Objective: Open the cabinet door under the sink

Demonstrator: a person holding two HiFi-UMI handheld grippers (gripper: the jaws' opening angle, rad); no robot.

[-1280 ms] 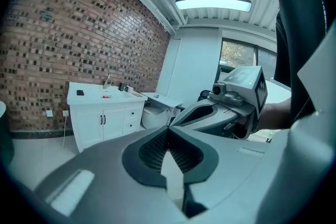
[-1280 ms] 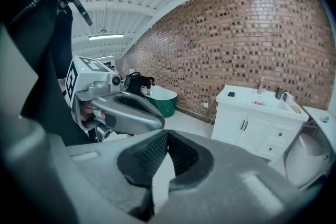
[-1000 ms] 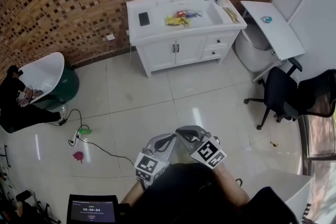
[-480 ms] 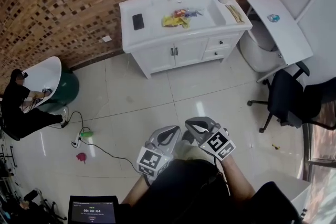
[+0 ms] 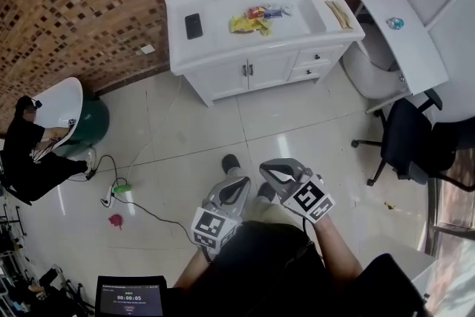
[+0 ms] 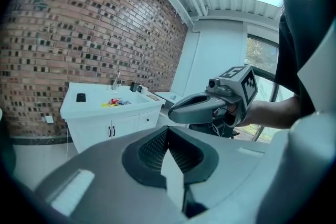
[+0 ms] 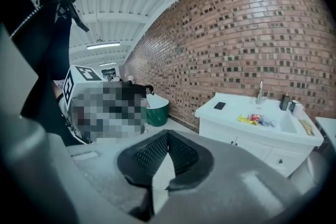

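The white sink cabinet stands against the brick wall, and its two doors with dark handles are closed. It also shows far ahead as the cabinet in the left gripper view and as the cabinet in the right gripper view. My left gripper and right gripper are held side by side low in the head view, well short of the cabinet, over the tiled floor. Both point toward it. The left gripper and the right gripper have their jaws together with nothing between them.
A black phone and colourful items lie on the sink top. A black office chair and a white desk stand at the right. A cable runs over the floor at left, near a seated person.
Both grippers have travelled forward over the floor toward the cabinet, staying side by side. A shoe now shows in front of them. The cabinet doors have not moved.
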